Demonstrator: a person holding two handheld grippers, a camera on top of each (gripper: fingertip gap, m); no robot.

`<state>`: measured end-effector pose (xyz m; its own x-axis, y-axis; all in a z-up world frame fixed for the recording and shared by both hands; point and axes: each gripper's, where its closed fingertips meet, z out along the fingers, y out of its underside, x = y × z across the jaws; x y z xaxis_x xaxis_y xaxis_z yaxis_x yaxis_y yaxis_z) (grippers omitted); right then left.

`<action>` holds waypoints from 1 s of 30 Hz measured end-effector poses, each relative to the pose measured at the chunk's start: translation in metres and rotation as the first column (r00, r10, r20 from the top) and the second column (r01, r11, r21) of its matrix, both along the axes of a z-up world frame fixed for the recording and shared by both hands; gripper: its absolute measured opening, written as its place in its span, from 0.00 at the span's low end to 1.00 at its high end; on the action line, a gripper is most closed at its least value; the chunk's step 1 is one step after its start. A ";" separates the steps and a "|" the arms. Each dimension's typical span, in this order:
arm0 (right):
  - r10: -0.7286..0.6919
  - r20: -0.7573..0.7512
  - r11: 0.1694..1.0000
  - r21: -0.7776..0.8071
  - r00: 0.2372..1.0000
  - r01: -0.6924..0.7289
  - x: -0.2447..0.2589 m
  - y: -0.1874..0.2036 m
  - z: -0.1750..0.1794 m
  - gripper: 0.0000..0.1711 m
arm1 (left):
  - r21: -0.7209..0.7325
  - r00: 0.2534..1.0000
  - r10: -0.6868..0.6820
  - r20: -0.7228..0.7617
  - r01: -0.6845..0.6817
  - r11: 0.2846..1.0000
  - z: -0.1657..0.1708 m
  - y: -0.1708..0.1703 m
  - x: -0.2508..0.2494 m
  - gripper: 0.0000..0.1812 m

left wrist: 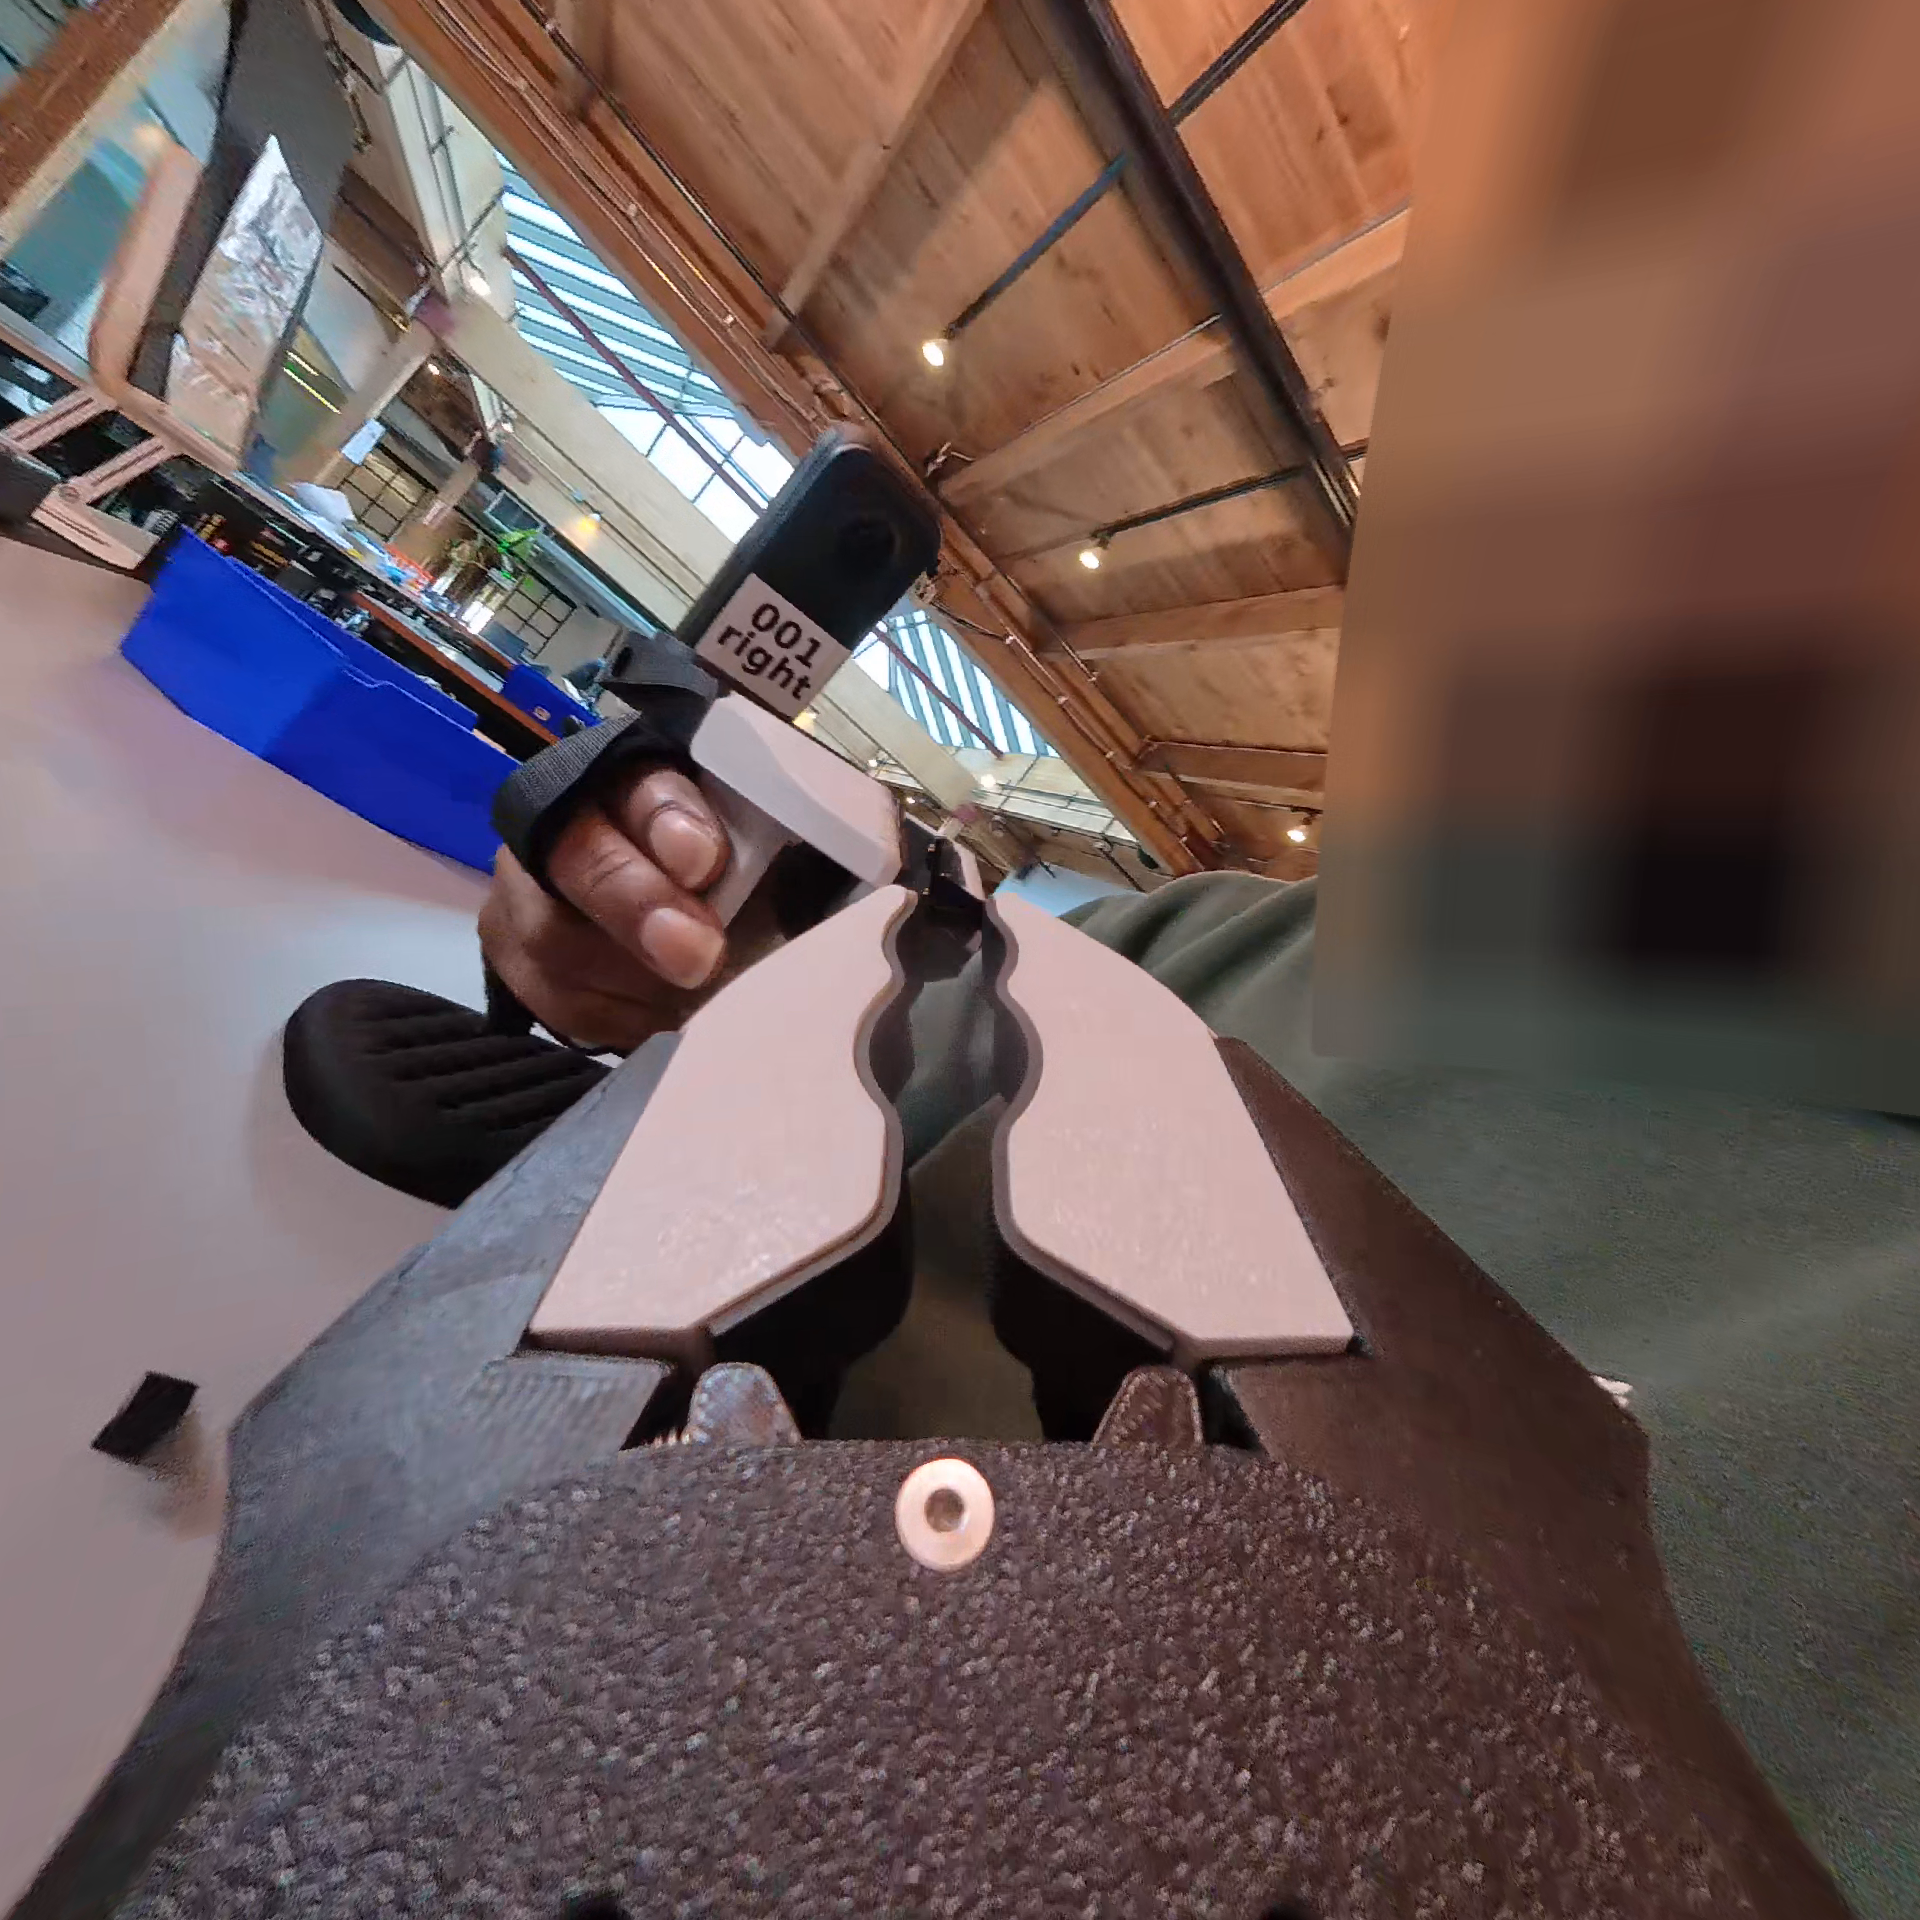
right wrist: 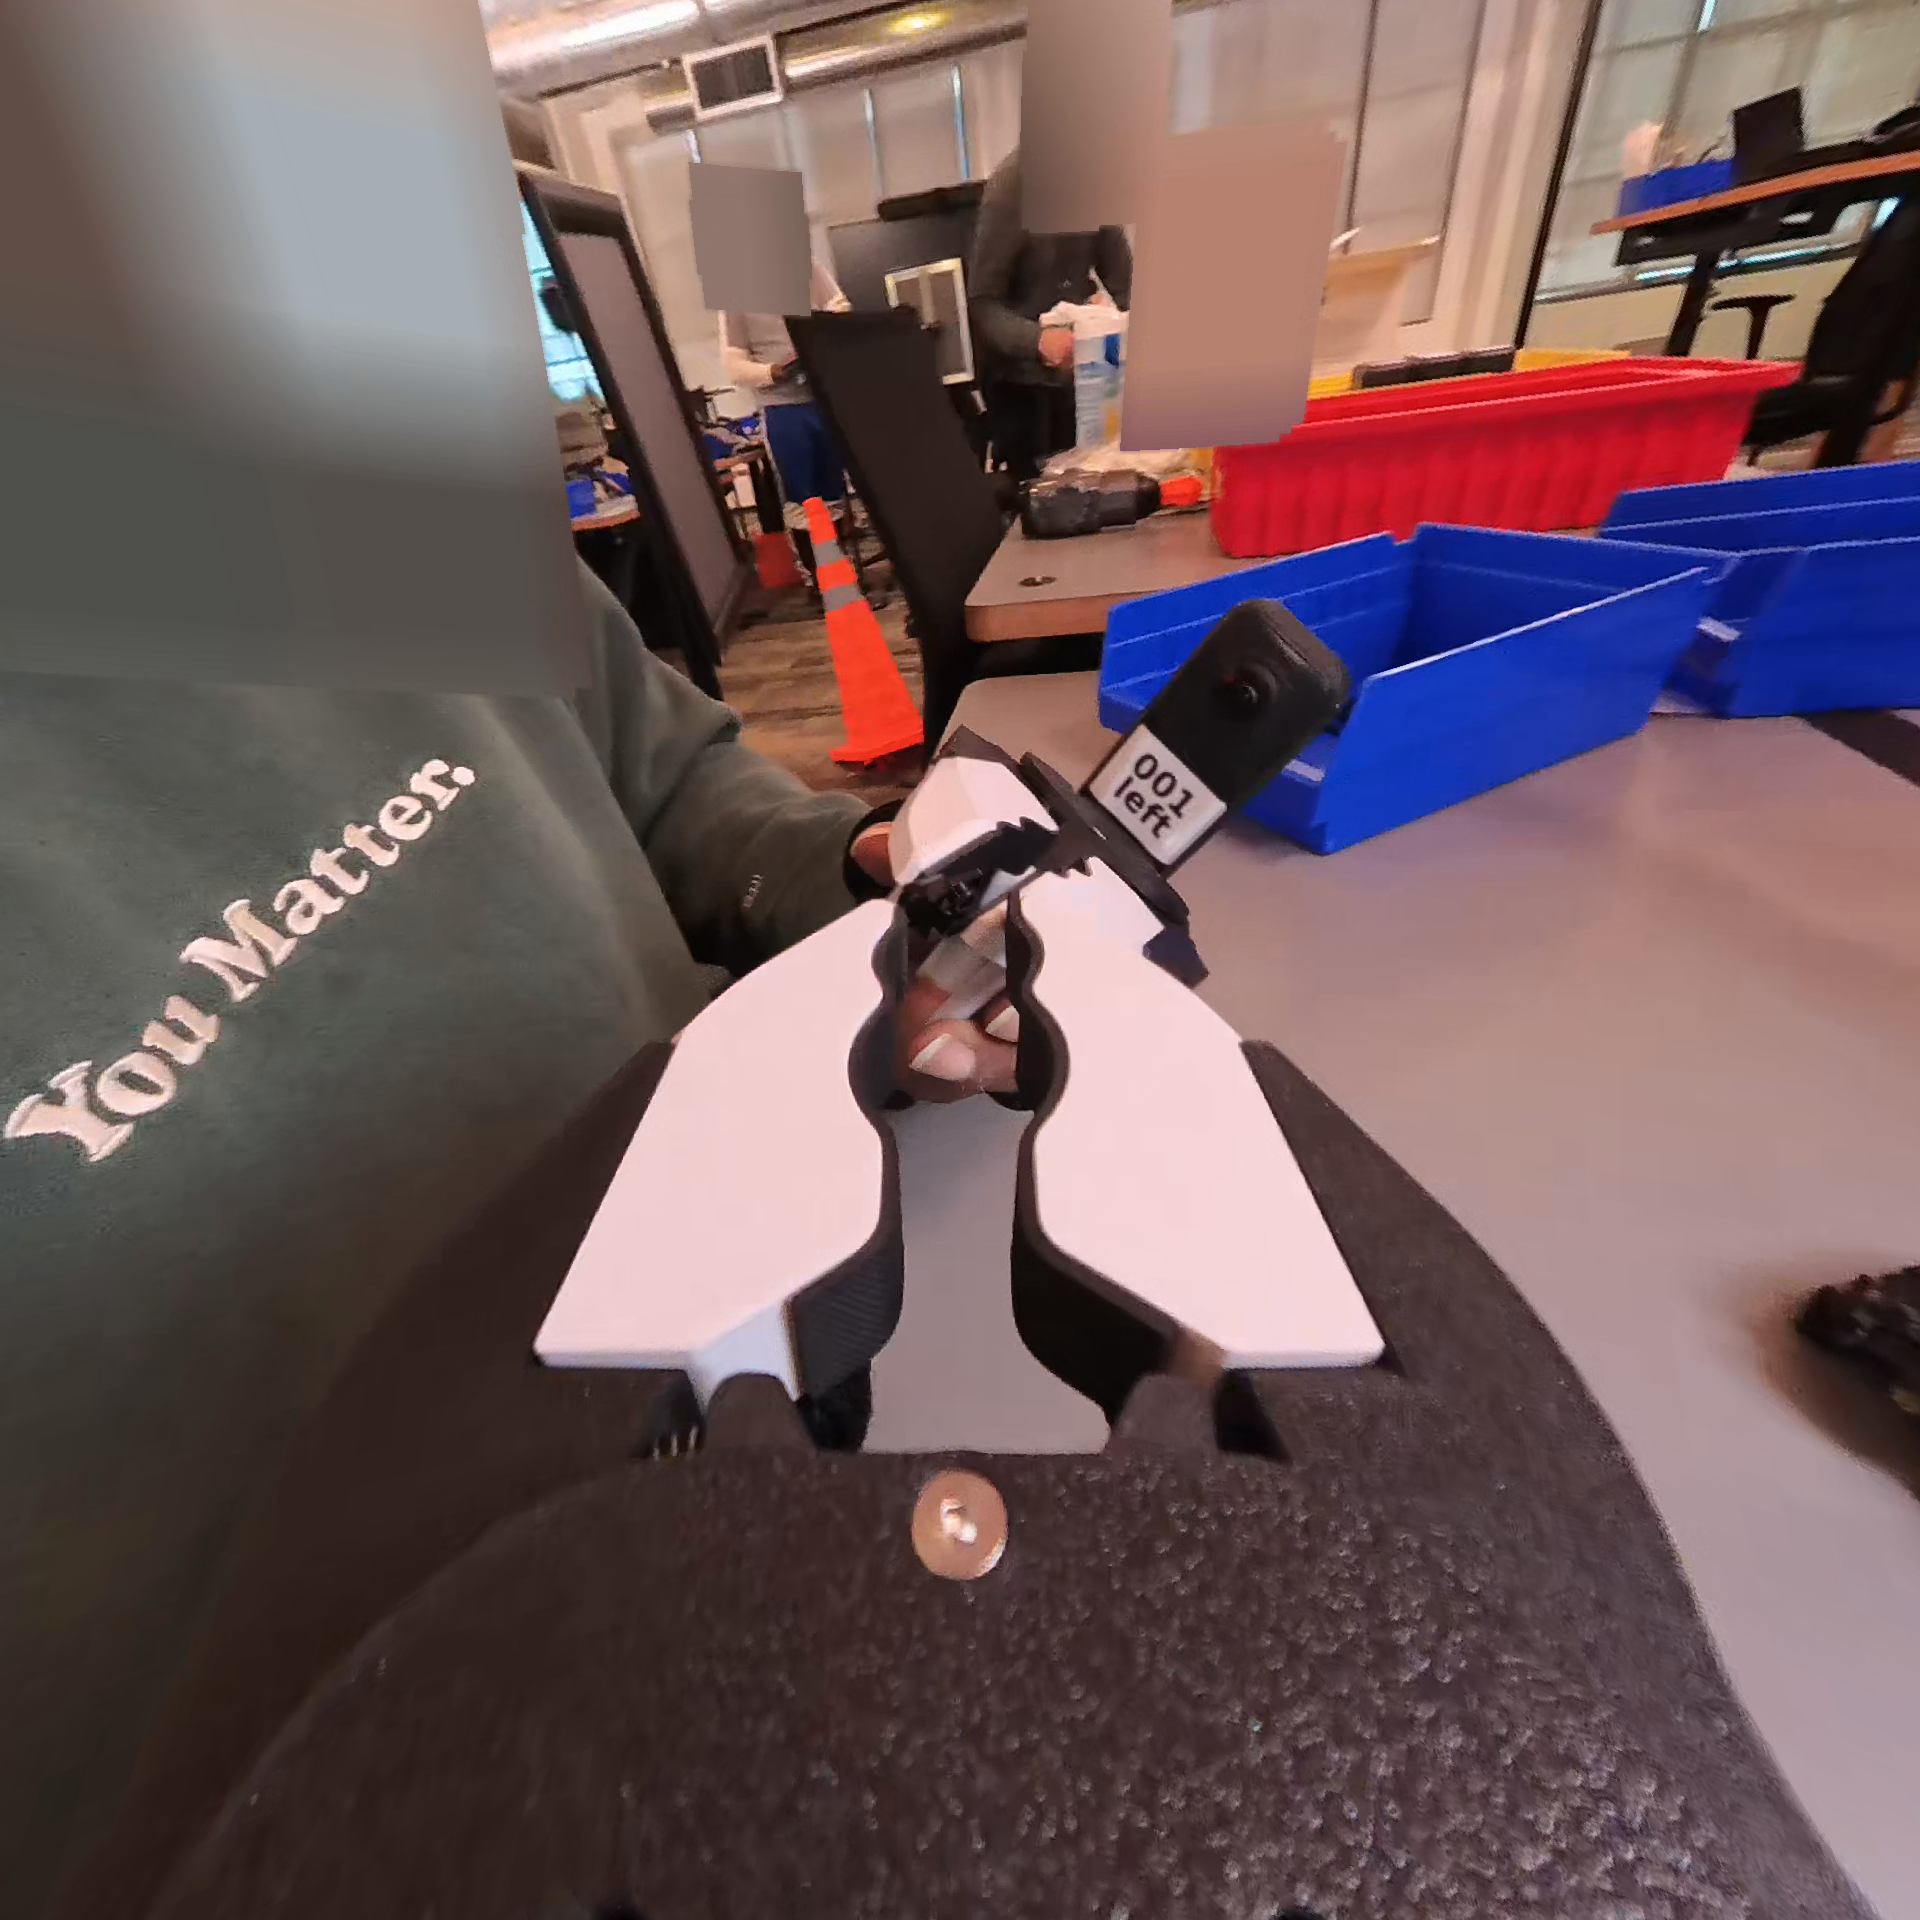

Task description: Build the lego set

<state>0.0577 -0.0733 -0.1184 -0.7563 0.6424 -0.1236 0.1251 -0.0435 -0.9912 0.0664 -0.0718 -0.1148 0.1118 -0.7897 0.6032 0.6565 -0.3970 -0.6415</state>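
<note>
While both grippers, left and right, are meeting tip to tip, nearly together on a small dark piece, much building is seemingly remaining.

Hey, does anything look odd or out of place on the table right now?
Nothing looks spilled or broken. The one oddity: the grey table shows no recognisable lego, only blue plastic bins, and a small black piece lying alone. Both grippers, left and right, meet tip to tip on something small and dark.
</note>
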 end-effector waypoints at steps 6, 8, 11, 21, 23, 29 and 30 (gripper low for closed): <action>-0.056 0.045 0.997 0.058 0.997 0.054 -0.005 0.009 -0.005 0.05 | -0.062 0.998 0.054 -0.026 -0.055 0.997 -0.007 0.008 -0.008 0.06; -0.113 0.066 0.988 0.116 0.991 0.105 -0.009 0.016 -0.011 0.04 | -0.102 0.989 0.107 -0.099 -0.117 0.988 -0.015 0.014 -0.013 0.05; -0.187 0.110 0.962 0.222 0.976 0.160 -0.013 0.024 -0.022 0.04 | -0.102 0.924 0.217 -0.315 -0.260 0.960 -0.029 0.021 -0.020 0.04; -0.281 0.255 0.936 0.287 0.925 0.205 -0.022 0.027 -0.039 0.04 | 0.149 0.483 0.366 -0.796 -0.430 0.891 -0.051 0.029 -0.023 0.06; -0.279 0.251 0.934 0.296 0.927 0.201 -0.022 0.026 -0.038 0.04 | 0.150 0.498 0.368 -0.785 -0.424 0.893 -0.051 0.028 -0.021 0.05; -0.179 0.219 0.983 0.069 0.959 0.168 -0.017 0.018 -0.018 0.06 | 0.108 0.770 0.374 -0.518 -0.375 0.921 -0.027 0.019 -0.015 0.05; -0.155 0.222 0.988 0.013 0.963 0.156 -0.016 0.016 -0.015 0.09 | 0.107 0.808 0.370 -0.459 -0.363 0.926 -0.022 0.017 -0.015 0.05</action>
<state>0.0419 -0.0570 -0.1336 -0.6005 0.7492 -0.2795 0.3325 -0.0839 -0.9394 0.0517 -0.0546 -0.1371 0.6573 -0.6410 0.3964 0.3764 -0.1764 -0.9095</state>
